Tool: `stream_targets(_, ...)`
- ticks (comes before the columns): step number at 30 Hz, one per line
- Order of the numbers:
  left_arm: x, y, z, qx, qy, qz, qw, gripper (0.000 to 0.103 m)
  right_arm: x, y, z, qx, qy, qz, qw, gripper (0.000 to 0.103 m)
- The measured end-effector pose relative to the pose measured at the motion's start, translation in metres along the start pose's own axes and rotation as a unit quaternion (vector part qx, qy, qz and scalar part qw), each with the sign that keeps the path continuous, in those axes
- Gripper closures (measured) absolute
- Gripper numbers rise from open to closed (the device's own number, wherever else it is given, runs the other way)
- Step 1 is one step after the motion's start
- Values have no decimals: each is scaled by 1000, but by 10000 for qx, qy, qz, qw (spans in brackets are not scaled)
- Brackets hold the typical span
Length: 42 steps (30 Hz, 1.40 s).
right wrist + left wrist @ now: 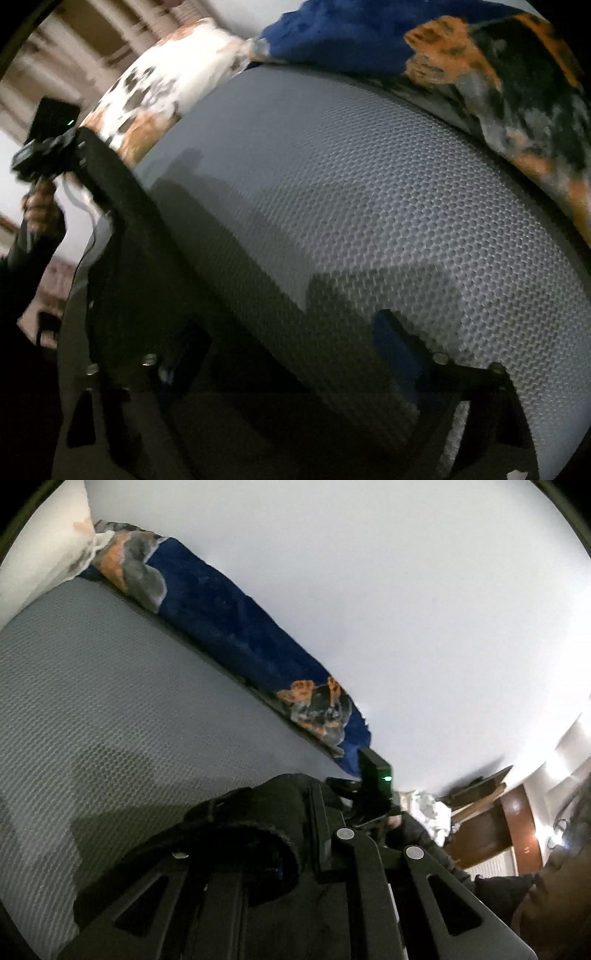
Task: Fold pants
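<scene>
Fingers on the left gripper (295, 853) pinch the black pants (236, 834) tight above the grey mattress (110, 701) for folding, while right gripper (291, 362) hangs open, empty.

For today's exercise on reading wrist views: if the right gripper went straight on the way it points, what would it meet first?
Probably the grey mesh mattress: it fills the view ahead of the right gripper, though depth is unclear.

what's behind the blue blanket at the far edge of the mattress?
Behind the blue blanket only a plain white wall shows. A white patterned pillow lies at one end. The blanket hides the mattress edge beneath it.
</scene>
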<state>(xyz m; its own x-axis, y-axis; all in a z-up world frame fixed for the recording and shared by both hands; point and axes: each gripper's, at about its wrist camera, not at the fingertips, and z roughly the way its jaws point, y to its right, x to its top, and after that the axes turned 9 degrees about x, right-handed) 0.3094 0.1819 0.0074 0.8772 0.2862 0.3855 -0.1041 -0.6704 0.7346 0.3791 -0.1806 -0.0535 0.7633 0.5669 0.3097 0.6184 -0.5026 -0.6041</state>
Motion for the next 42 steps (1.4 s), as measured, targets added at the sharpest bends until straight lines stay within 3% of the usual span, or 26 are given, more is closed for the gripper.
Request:
stream_targets(2,-1,1,-2,95,-6,-47,9999,93,-8,1,-6,45,-186,-34,9998,44)
stream_targets(8,-2,5,1,294,37,-53,9995,93,-32,12,-21,-292,-489,-36,9984,57)
stream_targets(12,-2,5,8,379,27,-95,9992,93,-41,17,-28,-442,-284,122,9985,72)
stream_targets(14,-1,6,14,426,-19,-30,9991,93,-45,13,-29,-710,-149,94,9973,89)
stream_targets(15,-1,6,17,497,-28,35,9988,93,-48,9,-29,-859,-134,49,9962,91)
stream_targets(22,10,-7,28,739,-40,215,9970,93,-57,-33,-39,-2428,512,105,9687,93)
stream_targets(29,10,-9,24,765,-51,377,9963,93,-65,-78,-47,-3533,530,-63,9340,95)
stream_targets(37,-38,-4,-23,483,-136,637,9967,88,-109,-142,-74,-3686,880,187,9252,96)
stream_targets(42,-81,-2,-54,458,-351,952,9938,81,-141,-185,-74,-3580,1068,392,9268,96)
